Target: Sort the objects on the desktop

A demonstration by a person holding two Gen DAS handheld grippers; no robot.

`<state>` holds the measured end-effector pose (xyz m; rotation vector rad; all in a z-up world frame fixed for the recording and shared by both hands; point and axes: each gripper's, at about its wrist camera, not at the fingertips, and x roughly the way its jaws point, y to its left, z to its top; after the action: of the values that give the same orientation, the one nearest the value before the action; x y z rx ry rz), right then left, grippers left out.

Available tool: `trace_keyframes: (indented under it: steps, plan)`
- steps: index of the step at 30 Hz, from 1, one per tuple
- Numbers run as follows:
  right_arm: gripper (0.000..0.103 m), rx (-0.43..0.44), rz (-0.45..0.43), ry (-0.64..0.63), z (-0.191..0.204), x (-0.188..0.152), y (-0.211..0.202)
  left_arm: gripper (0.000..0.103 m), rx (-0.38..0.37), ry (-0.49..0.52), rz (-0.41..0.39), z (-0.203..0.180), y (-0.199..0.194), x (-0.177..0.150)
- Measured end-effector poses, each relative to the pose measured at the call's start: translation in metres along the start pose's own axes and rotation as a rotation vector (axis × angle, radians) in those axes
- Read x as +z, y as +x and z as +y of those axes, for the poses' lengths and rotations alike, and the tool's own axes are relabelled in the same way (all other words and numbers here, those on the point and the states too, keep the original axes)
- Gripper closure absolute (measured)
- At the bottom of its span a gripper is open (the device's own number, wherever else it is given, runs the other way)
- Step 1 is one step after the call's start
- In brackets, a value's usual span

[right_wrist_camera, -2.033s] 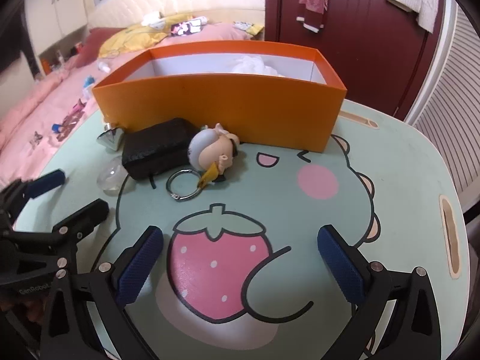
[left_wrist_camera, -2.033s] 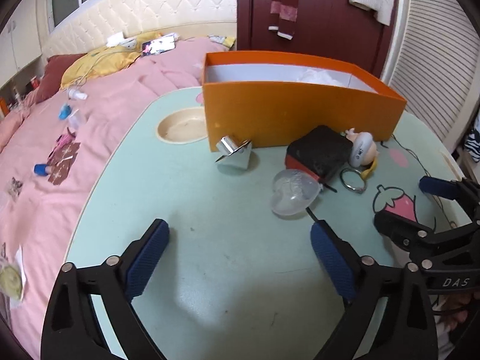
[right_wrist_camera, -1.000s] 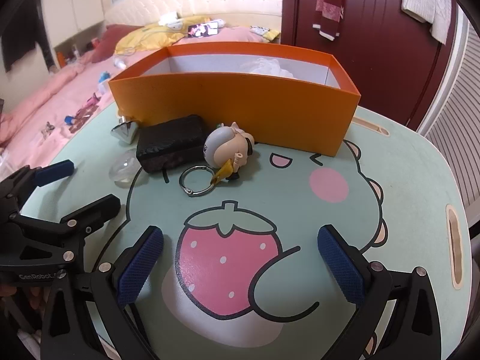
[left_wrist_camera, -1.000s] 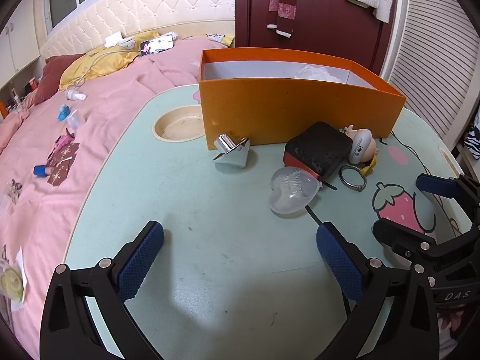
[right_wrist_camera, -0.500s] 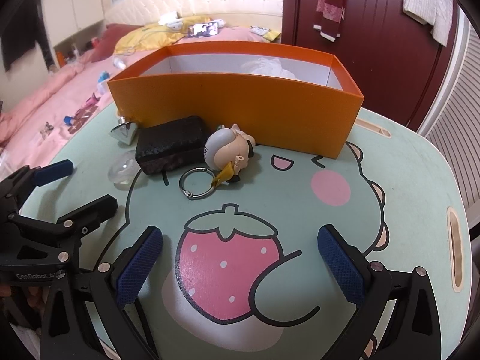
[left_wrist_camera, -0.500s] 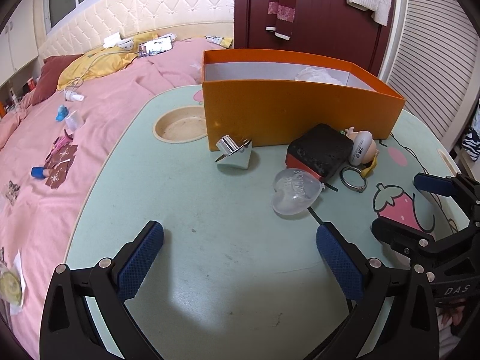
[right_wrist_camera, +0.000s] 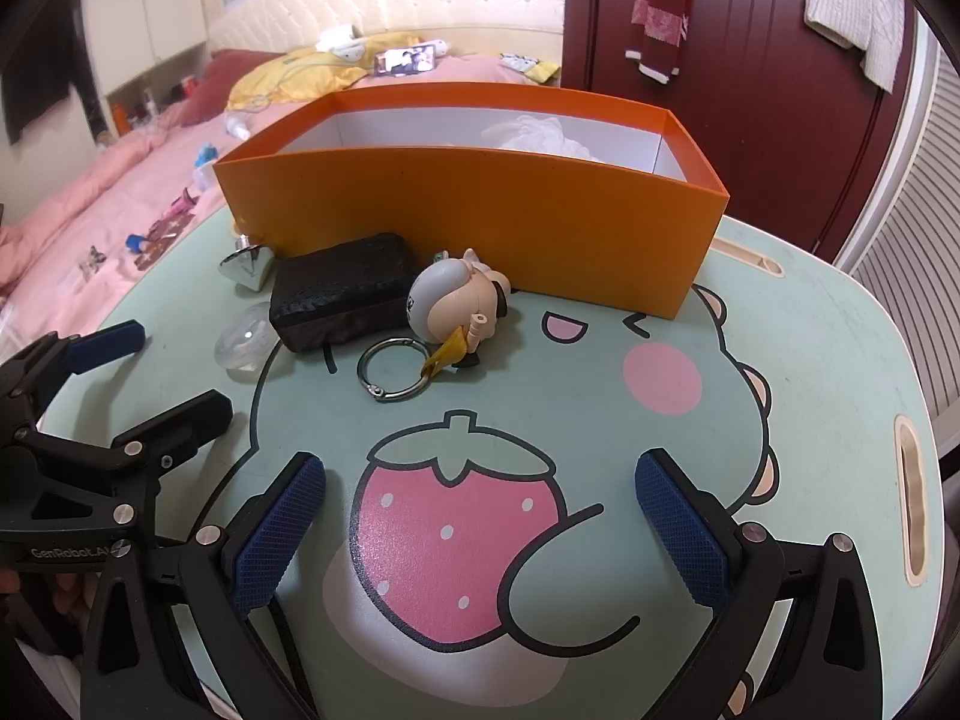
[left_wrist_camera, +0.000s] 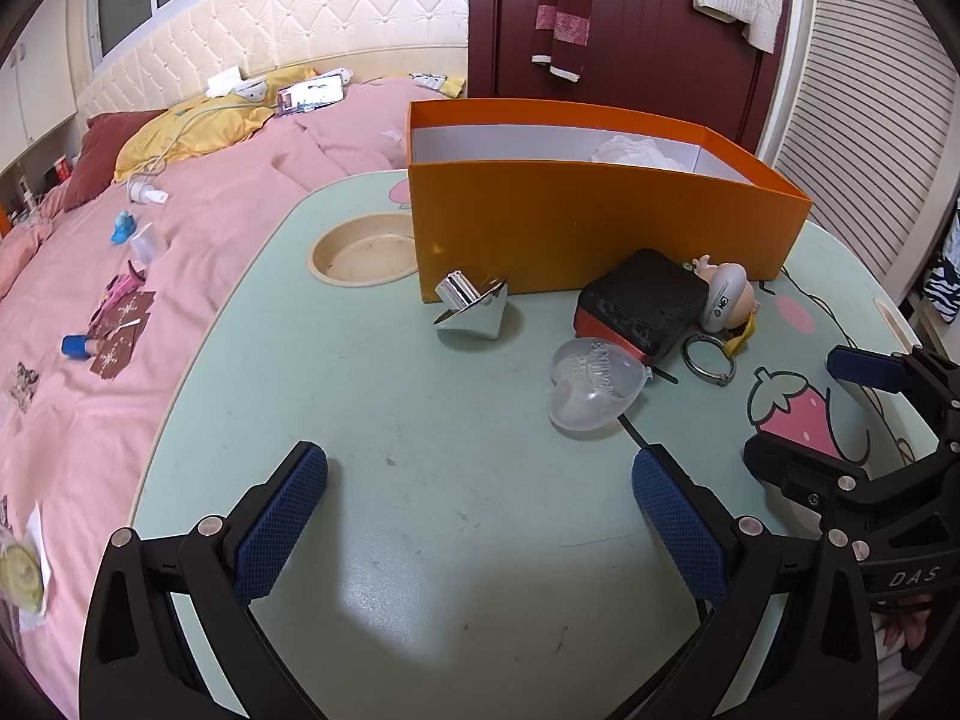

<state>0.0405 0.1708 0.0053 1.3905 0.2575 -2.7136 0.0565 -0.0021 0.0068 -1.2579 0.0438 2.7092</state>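
Left gripper: jaws spread wide, empty; barely shifted from a moment ago, hovering over bare table
Right gripper: jaws wide, empty, above the strawberry print; likewise hardly moved
Clear heart case: nearest
Keyring doll, black pouch, silver top: unmoved before the box
Orange box: farthest; sorting not yet begun

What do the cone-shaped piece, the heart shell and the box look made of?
Cone: polished metal or chromed plastic, mirror reflections. Heart shell: clear moulded plastic, see-through with raised lettering. Box: matte orange cardboard, thin walls, white inside.
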Motion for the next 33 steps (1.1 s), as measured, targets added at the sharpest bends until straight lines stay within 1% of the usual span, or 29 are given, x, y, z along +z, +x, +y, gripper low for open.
trace_keyframes:
  steps: [17, 20, 22, 24, 26, 27, 29, 30, 31, 33]
  plan:
    - [0.000, -0.012, 0.005, -0.001, 0.007, 0.004, 0.003, 0.001, -0.008, 0.001, 0.012, 0.004, 0.002, 0.001]
    - [0.000, -0.014, 0.006, -0.009, 0.012, 0.006, 0.001, 0.001, -0.010, 0.013, 0.036, 0.003, 0.002, 0.003]
    - [0.000, -0.009, 0.004, -0.009, 0.011, 0.006, 0.002, 0.001, -0.025, 0.038, 0.080, 0.003, 0.004, 0.007]
    - [0.000, -0.007, 0.002, -0.008, 0.011, 0.006, 0.003, 0.001, -0.066, 0.051, 0.141, 0.007, 0.004, 0.014]
    - [0.000, -0.005, 0.000, -0.006, 0.011, 0.006, 0.003, 0.001, -0.105, -0.013, 0.180, 0.019, 0.003, 0.023]
    - [0.000, -0.004, 0.000, -0.005, 0.012, 0.007, 0.004, 0.001, -0.124, -0.073, 0.183, 0.029, 0.001, 0.029]
    - [0.000, -0.003, -0.002, -0.005, 0.012, 0.007, 0.005, 0.001, -0.141, -0.139, 0.151, 0.042, -0.003, 0.038]
    - [0.000, -0.002, -0.002, -0.005, 0.012, 0.007, 0.005, 0.001, -0.142, -0.147, 0.121, 0.048, -0.004, 0.045]
    - [0.000, -0.001, -0.003, -0.005, 0.012, 0.007, 0.006, 0.001, -0.131, -0.136, 0.109, 0.050, -0.003, 0.049]
    - [0.000, 0.001, -0.004, -0.005, 0.012, 0.007, 0.007, 0.001, -0.093, -0.083, 0.093, 0.048, 0.003, 0.060]
